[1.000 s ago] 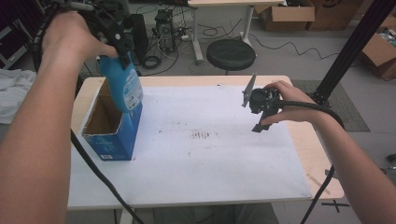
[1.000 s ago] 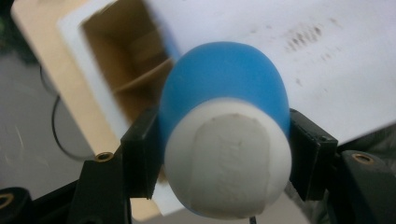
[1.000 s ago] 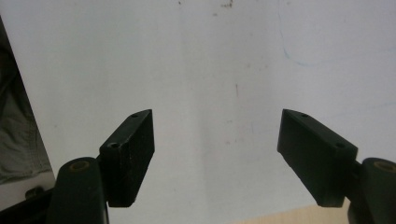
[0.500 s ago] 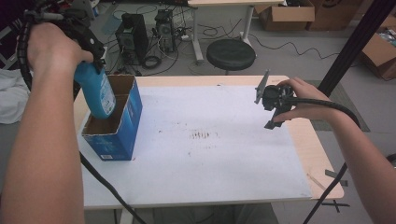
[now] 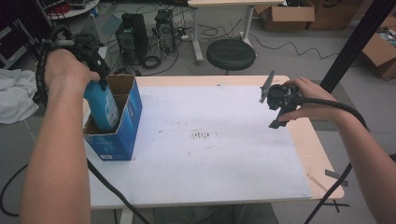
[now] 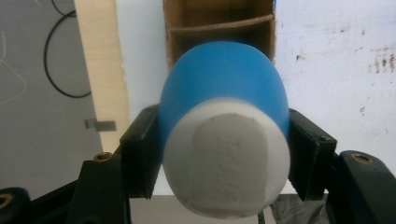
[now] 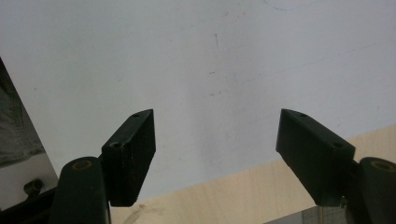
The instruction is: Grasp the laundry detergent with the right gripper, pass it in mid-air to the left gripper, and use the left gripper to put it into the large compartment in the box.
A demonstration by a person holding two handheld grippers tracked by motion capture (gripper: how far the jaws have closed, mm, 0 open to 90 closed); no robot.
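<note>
My left gripper (image 6: 219,140) is shut on a blue bottle (image 6: 224,79) just below its white cap (image 6: 229,172). In the high view the bottle (image 5: 103,108) stands nearly upright, its lower part inside an open blue cardboard box (image 5: 122,135) at the table's left. The hand covers most of the left gripper (image 5: 95,83) there. In the left gripper view the box (image 6: 219,23) shows a cardboard divider beyond the bottle. My right gripper (image 5: 273,109) hovers over the table's right side. Its jaws stand open with nothing between them (image 7: 215,140).
A white sheet (image 5: 210,154) covers most of the wooden table (image 5: 322,163), with dark scuff marks near its middle. A black stool (image 5: 231,53), computer towers and cables sit on the floor behind. A black pole (image 5: 355,42) rises at the right.
My left hand has come down with the blue bottle, whose lower part now sits inside the box. The right gripper has drifted slightly to the right, still open.
</note>
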